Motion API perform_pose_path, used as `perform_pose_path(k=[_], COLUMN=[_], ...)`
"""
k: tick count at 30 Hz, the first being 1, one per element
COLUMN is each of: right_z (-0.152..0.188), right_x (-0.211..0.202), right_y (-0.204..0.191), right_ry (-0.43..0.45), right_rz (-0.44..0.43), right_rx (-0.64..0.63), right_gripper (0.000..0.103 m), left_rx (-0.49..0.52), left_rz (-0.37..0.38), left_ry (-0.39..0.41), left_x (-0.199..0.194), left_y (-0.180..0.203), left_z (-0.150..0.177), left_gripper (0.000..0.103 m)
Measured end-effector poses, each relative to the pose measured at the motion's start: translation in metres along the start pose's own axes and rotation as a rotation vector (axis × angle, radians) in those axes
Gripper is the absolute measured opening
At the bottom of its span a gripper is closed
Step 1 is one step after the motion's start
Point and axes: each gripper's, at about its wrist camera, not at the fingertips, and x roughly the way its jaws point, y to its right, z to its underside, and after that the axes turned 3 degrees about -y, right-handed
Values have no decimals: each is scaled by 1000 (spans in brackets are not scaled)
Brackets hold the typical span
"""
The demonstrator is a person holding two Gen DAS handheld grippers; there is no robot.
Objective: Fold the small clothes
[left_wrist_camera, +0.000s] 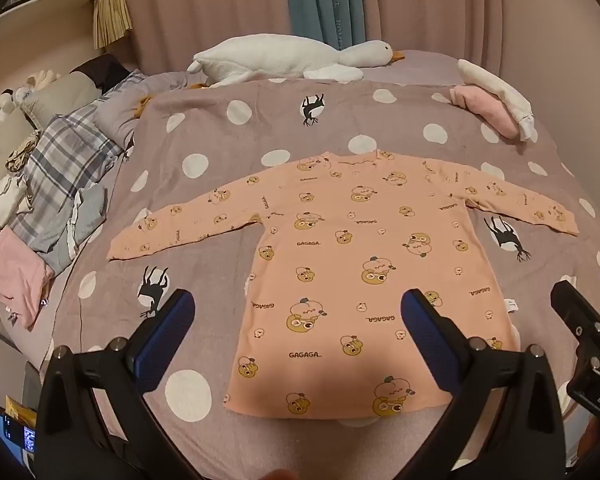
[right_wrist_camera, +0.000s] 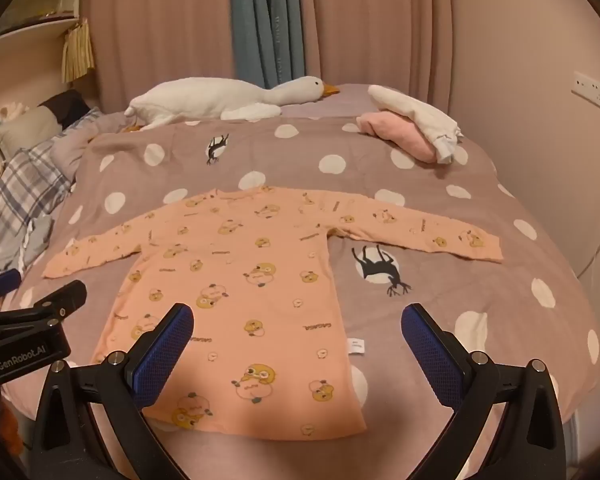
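Right now I have the peach long-sleeved top [left_wrist_camera: 360, 264] spread flat on the bed [left_wrist_camera: 219, 136], on the mauve cover with white dots, both sleeves stretched out to the sides and the neckline pointing away from me toward the curtains. Its hem lies nearest to me, and a small white label sticks out at the side seam.

My left gripper [left_wrist_camera: 297, 312] hangs above the hem end of the top with its blue-padded fingers spread wide and nothing between them; one finger sits over bare bedcover beside the top, the other over the top's lower body. My right gripper [right_wrist_camera: 297, 326] is likewise wide open and empty, hovering above the top's lower half, one finger over the cloth and the other over the bedcover beside it. Neither gripper touches the top as far as I can see.

Beyond the top's neckline, a white goose plush [left_wrist_camera: 283, 58] lies along the far edge of the bed. A pink and white bundle of folded clothes [right_wrist_camera: 412, 128] sits beyond the top's right sleeve. Past the left sleeve lies a heap of plaid and pink laundry [left_wrist_camera: 55, 184].
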Motion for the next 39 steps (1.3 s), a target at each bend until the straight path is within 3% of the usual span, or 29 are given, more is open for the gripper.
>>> perform_pose_path(k=[8,39], right_z=[0,5], right_x=[0,0], right_y=[0,3], right_ry=[-4,-20], right_rz=[-3,11], right_rx=[0,10], right_gripper=[103,103], left_rx=[-6,12], left_rz=[31,25], left_ry=[-13,-48], left_x=[6,11], left_y=[-13,2], left_z=[7,10], left_gripper=[103,103])
